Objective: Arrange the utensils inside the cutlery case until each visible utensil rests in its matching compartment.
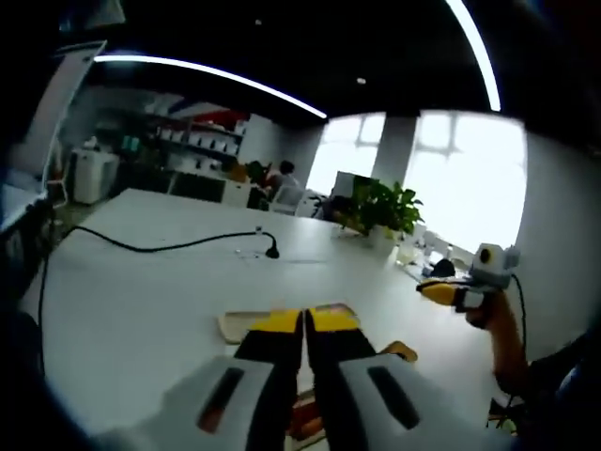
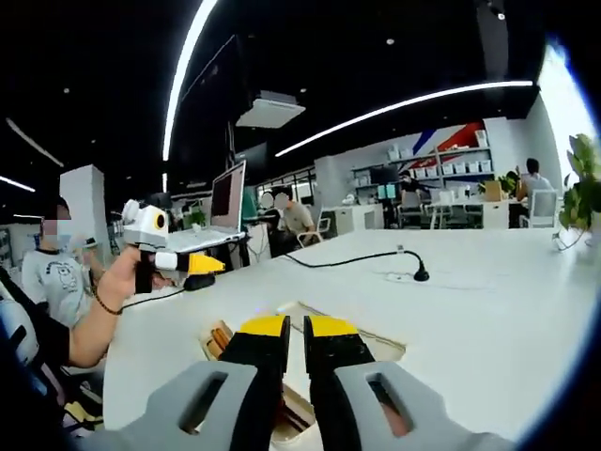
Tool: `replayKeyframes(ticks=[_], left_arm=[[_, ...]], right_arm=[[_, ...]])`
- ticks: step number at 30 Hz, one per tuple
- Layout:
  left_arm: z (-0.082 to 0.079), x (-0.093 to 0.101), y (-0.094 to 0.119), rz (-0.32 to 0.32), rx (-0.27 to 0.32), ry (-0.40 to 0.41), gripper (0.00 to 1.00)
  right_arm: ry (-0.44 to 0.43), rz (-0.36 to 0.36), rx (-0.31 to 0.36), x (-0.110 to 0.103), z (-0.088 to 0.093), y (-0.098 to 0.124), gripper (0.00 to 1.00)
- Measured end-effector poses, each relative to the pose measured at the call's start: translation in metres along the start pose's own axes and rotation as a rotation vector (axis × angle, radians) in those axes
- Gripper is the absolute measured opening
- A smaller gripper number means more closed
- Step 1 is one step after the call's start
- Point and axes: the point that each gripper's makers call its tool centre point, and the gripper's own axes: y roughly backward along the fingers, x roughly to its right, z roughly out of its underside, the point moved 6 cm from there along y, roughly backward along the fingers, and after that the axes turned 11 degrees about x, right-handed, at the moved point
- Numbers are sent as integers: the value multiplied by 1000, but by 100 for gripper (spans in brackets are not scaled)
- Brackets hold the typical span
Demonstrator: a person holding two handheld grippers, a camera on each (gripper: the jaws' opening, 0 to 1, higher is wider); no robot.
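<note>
Both the left gripper point(image 1: 304, 324) and right gripper point(image 2: 285, 331) hovered with jaws closed and empty, seemingly readying to sort, over the cutlery case point(image 2: 380, 346) at six o'clock.

Both the left gripper point(image 1: 304, 321) and right gripper point(image 2: 296, 327) hover, jaws closed.

Open-plan office here: long white table point(image 2: 488, 282) w/ a black cable point(image 1: 160, 246) across it, laptop point(image 2: 225, 202) open at the far end, people seated at desks in the bkgd, shelving point(image 1: 188, 141) along the wall, potted plant point(image 1: 385, 209) by big windows, strip lights point(image 2: 413, 99) overhead.
</note>
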Motion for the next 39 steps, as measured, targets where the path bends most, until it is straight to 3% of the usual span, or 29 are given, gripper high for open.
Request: replayKeyframes(ticks=[5,9,13,16,18,20,21,24,29,33,36,39], left_arm=[[1,-9,-32,-62,-63,-62,2],[12,-18,-51,-98,-110,-53,5],[26,-35,-64,-167,-123,-68,9],[35,-40,-65,-172,-148,-82,22],[40,-45,-66,-173,-162,-63,23],[47,-52,-68,-192,-178,-9,30],[50,-55,-69,-207,-181,18,32],[56,-62,-72,-213,-183,38,34],[62,-65,-77,-200,-203,89,47],[68,-63,-80,-186,-215,100,49],[73,-64,-82,-186,-228,111,50],[79,-62,-83,-185,-252,116,49]], right_arm=[[31,33,15,11,-20,-9,9],[57,90,-16,29,-20,-21,12],[16,136,-87,38,-1,-28,13],[-47,135,-75,39,15,-34,18],[-57,180,-90,47,30,-37,19],[-65,211,-154,56,46,-37,20],[-77,222,-143,62,51,-38,21],[-106,278,-203,77,68,-32,23],[-131,327,-233,94,80,-31,27],[-131,320,-250,100,88,-35,39],[-151,336,-310,101,99,-34,41],[-167,330,-324,101,105,-35,42]])
